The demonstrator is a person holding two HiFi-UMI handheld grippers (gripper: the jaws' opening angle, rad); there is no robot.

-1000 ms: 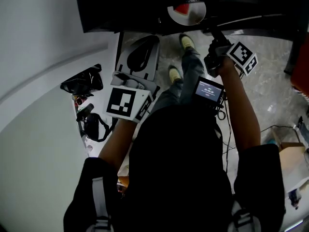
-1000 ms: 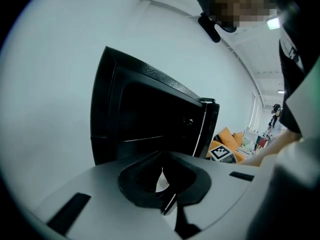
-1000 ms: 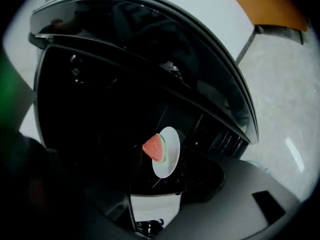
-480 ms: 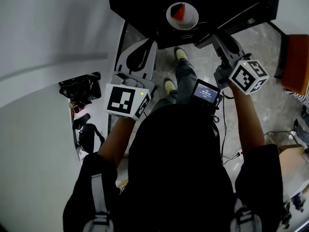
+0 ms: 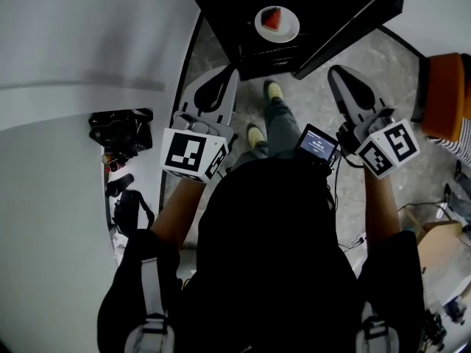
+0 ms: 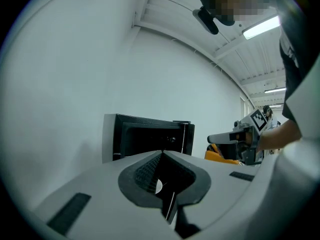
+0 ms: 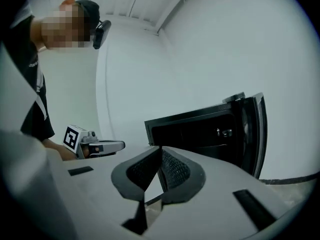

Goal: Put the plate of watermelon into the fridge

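Note:
A white plate [image 5: 277,23] with a red wedge of watermelon [image 5: 272,18] rests inside the black fridge [image 5: 243,46]; the fridge door [image 5: 346,31] stands open to the right. My right gripper [image 5: 336,72] is outside the fridge, below the door, shut and empty. My left gripper [image 5: 222,72] hangs left of the fridge front, also shut and empty. The fridge [image 6: 145,136] appears beyond the closed tips of the left gripper [image 6: 161,153] in the left gripper view. The right gripper view shows the right gripper [image 7: 160,148] aimed at the open fridge [image 7: 200,129].
Black bags and gear [image 5: 118,131] lie on the white surface at left. An orange seat [image 5: 445,98] stands at right, a cardboard box [image 5: 434,234] below it. The person's feet [image 5: 274,90] are on the stone floor before the fridge. A small screen [image 5: 318,143] sits at chest height.
The right gripper has drawn back from the fridge, down and to the right, with its jaws now together. The plate stays inside the fridge. The left gripper has hardly moved.

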